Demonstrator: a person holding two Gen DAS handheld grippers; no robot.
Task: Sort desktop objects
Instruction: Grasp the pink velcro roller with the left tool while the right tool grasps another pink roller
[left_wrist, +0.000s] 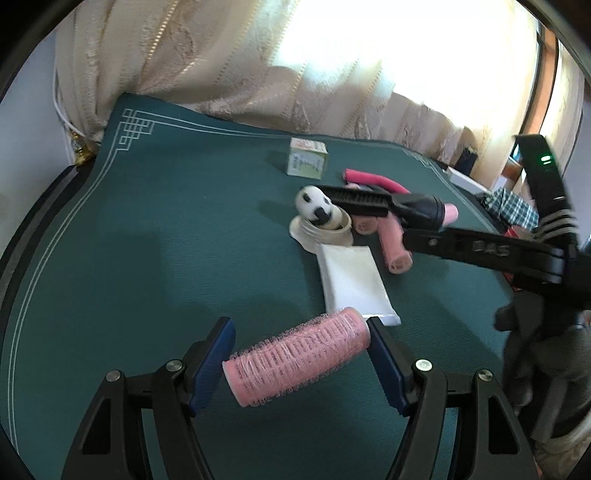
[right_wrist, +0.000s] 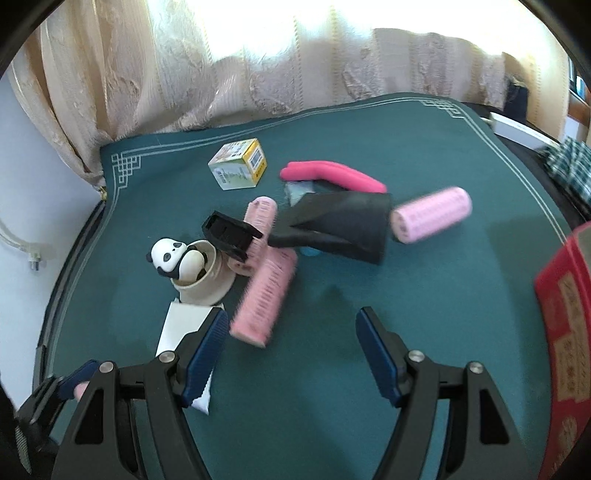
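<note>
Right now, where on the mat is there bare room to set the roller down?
Bare mat runs from the corner pattern to the panda cup, left of the small box. More lies between the right tongs and the red box. Crowded: around the comb, rollers and white packet.

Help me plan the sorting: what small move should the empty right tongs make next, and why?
Probably ease forward and down over the nearest pink roller. The right tongs are open and empty just short of it, while the left tongs already hold another roller.
</note>
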